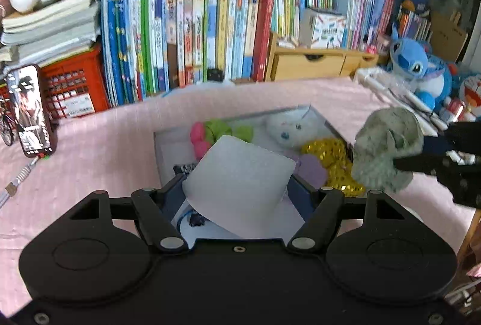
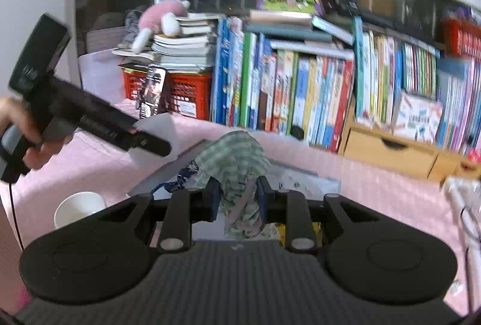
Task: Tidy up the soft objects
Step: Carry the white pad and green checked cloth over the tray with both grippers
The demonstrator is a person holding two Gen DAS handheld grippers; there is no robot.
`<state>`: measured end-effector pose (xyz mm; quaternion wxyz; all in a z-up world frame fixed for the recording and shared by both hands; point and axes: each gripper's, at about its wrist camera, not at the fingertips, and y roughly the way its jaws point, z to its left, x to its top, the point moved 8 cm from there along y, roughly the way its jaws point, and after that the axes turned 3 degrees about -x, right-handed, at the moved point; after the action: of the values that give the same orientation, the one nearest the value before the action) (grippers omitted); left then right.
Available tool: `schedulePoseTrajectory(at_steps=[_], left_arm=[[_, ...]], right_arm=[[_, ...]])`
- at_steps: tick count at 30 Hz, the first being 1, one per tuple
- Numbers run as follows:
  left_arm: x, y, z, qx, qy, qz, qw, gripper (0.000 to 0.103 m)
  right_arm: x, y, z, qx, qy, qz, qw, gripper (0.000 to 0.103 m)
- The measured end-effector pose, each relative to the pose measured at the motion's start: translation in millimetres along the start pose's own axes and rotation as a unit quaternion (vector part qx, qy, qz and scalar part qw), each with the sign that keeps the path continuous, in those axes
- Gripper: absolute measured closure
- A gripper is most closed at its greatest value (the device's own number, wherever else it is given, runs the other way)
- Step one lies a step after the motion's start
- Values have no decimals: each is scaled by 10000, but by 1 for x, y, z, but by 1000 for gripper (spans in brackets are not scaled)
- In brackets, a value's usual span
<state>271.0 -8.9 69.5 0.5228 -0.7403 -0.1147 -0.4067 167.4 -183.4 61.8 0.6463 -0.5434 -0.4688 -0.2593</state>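
Observation:
A grey open box [image 1: 163, 134] sits on the pink cloth and holds a white plush [image 1: 288, 128], a pink-and-green toy [image 1: 210, 132], a gold sequin item [image 1: 333, 158] and a lilac piece [image 1: 311, 168]. My left gripper [image 1: 237, 189] is shut on a white foam sheet [image 1: 240, 180] held over the box's near side. My right gripper [image 2: 237, 198] is shut on a bunched green checked cloth [image 2: 234, 159]; in the left wrist view that cloth [image 1: 387, 144] hangs at the box's right edge. The left gripper's body [image 2: 90, 117] shows in the right wrist view.
A wall of upright books [image 1: 210, 33] and red crates [image 1: 72, 84] stand behind the table. A phone [image 1: 30, 110] leans at left. A blue plush [image 1: 418, 66] and pens [image 1: 396, 96] lie at right. A white cup [image 2: 79, 208] sits near the box. Wooden drawers [image 1: 309, 65] stand behind.

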Motion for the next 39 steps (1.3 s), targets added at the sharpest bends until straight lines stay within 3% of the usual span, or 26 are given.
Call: schedulePoseTrajectory(at_steps=[5,10,14,21,39], left_arm=[[-7,25,5,-84,-164,402,9990,32],[-16,44,8,-35,-139,675,9976,32],[-22,56,10,24,-29,894,9960,32],[-24,73,17,133,-61,1012,9948,32],[-24,83,25,379,45,965,9946,32]], right_arm=[[-8,27,-23,123,648,421,9969,73],[-22,53,-41,459,1451,930,9840,73],[-34,69,-47,591,1750,1222,9752,73],[-37,90,-49,695,1875,1298,9712,73],[-41,98,-54,427,1628,1293,9772,73]])
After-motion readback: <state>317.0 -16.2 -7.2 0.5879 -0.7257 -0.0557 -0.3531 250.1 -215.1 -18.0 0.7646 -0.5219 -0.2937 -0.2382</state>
